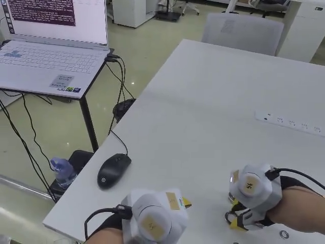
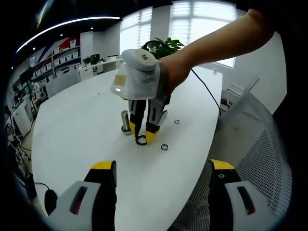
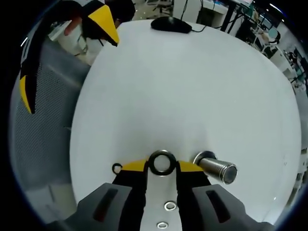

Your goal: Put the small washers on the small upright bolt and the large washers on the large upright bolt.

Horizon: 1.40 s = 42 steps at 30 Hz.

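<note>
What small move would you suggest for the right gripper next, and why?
Probably slide the right gripper sideways until its washer sits over the upright bolt: the ring is clamped at the jaw tips and the bolt stands just beside it.

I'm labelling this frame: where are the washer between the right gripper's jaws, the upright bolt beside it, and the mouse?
washer (image 3: pixel 161 153): right gripper view, top of its ring.
bolt (image 3: pixel 217 170): right gripper view, its shaft.
mouse (image 1: pixel 114 170): head view, its back.
</note>
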{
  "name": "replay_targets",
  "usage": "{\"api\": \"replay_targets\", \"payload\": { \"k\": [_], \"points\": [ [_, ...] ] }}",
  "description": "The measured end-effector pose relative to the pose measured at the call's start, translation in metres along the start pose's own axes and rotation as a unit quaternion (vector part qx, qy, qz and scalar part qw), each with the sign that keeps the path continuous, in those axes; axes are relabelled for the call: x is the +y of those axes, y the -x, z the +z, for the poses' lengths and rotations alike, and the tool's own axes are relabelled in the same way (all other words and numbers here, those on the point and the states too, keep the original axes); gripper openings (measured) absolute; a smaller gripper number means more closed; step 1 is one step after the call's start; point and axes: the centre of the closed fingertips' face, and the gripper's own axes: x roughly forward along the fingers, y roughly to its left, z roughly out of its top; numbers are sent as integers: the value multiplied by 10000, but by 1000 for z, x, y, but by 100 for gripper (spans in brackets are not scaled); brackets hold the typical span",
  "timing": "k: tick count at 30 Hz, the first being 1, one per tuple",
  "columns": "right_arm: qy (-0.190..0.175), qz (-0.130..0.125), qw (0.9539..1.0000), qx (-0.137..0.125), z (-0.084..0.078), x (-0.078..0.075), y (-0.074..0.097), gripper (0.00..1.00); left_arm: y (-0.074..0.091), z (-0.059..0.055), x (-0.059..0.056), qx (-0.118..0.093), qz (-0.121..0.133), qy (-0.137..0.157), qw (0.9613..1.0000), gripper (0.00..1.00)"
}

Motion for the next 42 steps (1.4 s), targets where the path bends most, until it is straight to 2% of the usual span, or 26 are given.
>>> {"api": "replay_targets", "payload": {
  "k": [10,18,23,32,36,42],
  "points": [
    [-120,-33,9999,-6,1,0,0,22,1,1,0,7,26,-23,10000,77],
    [-220,-43,9997,58,-11,2,7,22,1,0,0,43,63,-34,10000,77],
    [-528,-20,9986,-8,-19,2,21,22,2,-2,2,67,93,-29,9999,77],
    [-755,-93,9971,-60,-26,-4,49,22,2,-4,-2,123,68,-86,9999,76],
    [-834,-119,9964,-108,-21,-10,61,22,2,-2,-1,63,74,-47,9999,77],
    [-901,-186,9956,-179,-9,-25,74,22,4,-1,2,87,47,-90,9999,78]
  ]
}}
